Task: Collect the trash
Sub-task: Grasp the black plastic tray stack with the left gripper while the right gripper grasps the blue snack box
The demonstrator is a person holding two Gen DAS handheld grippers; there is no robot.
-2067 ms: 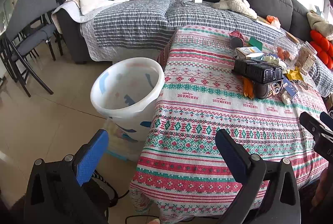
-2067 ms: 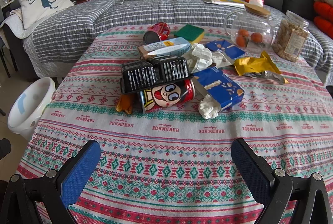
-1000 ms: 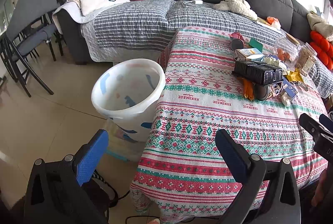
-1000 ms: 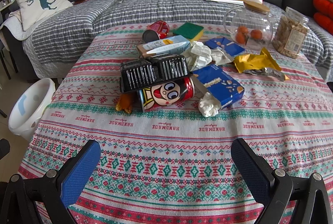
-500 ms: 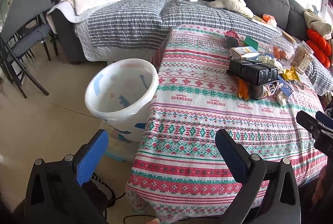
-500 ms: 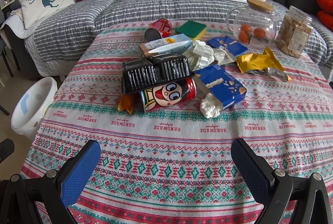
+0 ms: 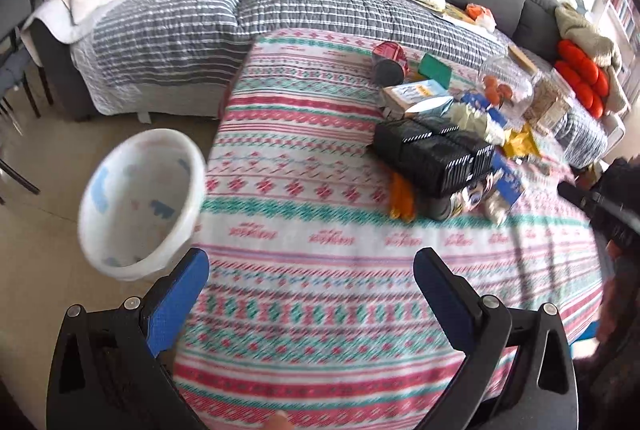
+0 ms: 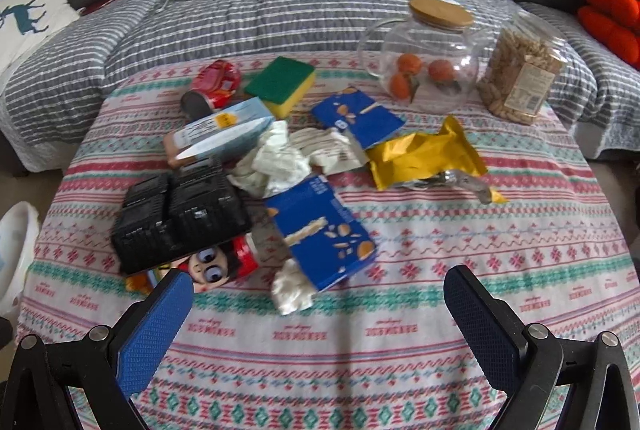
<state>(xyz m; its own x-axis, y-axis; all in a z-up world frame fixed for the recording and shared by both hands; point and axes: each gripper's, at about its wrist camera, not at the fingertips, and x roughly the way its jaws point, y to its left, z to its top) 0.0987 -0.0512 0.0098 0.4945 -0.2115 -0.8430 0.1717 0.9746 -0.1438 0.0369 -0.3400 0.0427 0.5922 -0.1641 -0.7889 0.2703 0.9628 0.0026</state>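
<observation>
Ahead of the right gripper [image 8: 316, 304], bare tablecloth [image 8: 400, 350] is lying open up to a crumpled tissue [image 8: 292, 288]. Beyond, the blue carton [image 8: 320, 230] and black tray [image 8: 180, 222] are blocking the way. Ahead of the left gripper [image 7: 312, 286], cloth is lying open; the white bin [image 7: 140, 198] is standing to its left.

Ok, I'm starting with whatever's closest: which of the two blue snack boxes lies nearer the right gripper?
The blue box beside the black tray, touching the crumpled tissue. The other blue box lies farther back, by the glass jar.
</observation>
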